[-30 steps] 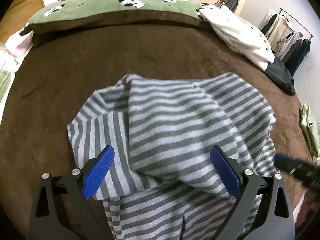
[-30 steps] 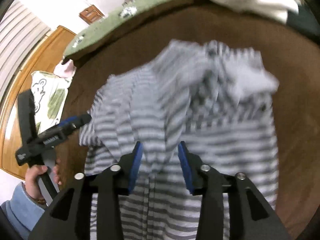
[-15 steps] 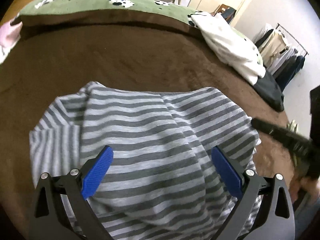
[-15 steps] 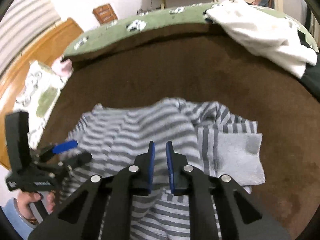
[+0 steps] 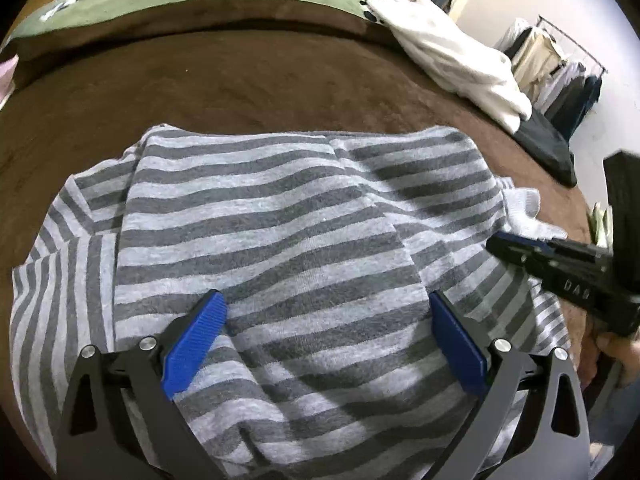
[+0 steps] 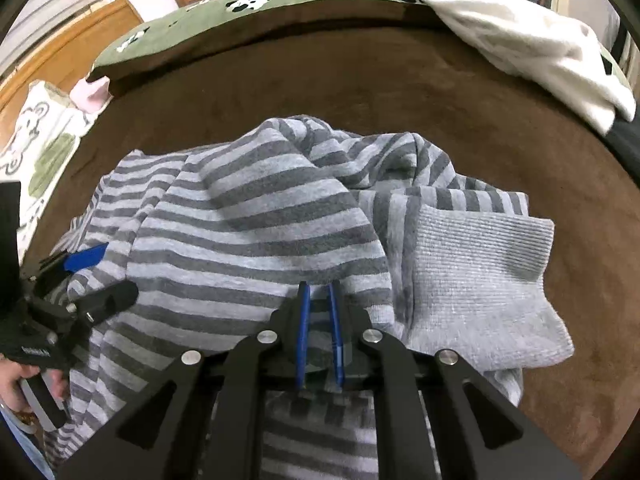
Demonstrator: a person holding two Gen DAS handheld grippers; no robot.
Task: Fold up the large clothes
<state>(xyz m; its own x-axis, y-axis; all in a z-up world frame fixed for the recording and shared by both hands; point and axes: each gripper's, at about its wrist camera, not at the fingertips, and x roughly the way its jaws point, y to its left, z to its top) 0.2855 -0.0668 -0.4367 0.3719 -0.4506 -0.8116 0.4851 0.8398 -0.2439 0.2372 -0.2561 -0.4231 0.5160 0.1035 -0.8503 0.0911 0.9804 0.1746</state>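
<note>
The striped grey sweater [image 5: 280,248] lies bunched on the brown bed [image 5: 240,72] with its long side running left to right, the right gripper [image 6: 320,292] pinching its near edge right of the middle, the left gripper [image 5: 326,308] wide open above the near middle.
</note>
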